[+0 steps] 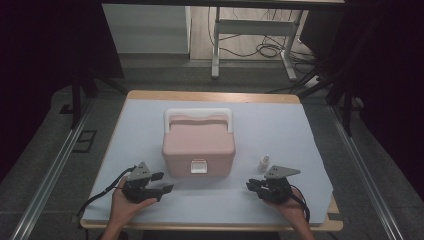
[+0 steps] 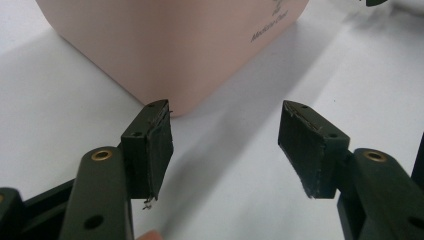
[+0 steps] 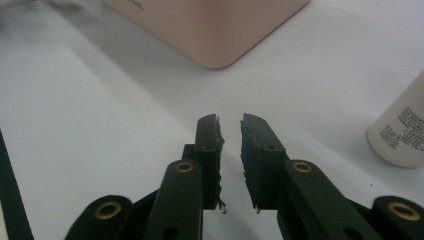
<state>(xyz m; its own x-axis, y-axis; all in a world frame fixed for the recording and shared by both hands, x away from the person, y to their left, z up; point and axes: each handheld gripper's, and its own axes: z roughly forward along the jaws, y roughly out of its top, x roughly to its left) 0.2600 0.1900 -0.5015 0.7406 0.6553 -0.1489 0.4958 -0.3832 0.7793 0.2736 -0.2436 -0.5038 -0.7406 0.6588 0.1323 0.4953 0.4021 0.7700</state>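
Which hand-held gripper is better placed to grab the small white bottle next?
Probably the right hand-held gripper: the small white bottle stands just beyond its jaws, which are nearly closed around nothing. The left hand-held gripper sits across the pink box.

- Your wooden table (image 1: 215, 96) carries a pale blue-white mat (image 1: 280, 125) over nearly its whole top; wood shows at the far edge and near corners.
- Grey floor (image 1: 165, 75) all round you, with metal rails (image 1: 47, 175) running along both sides.
- Beyond the table: a white-framed desk base (image 1: 250, 27), black cables (image 1: 265, 49) coiled beneath it.
- Room dim; both flanks dark.
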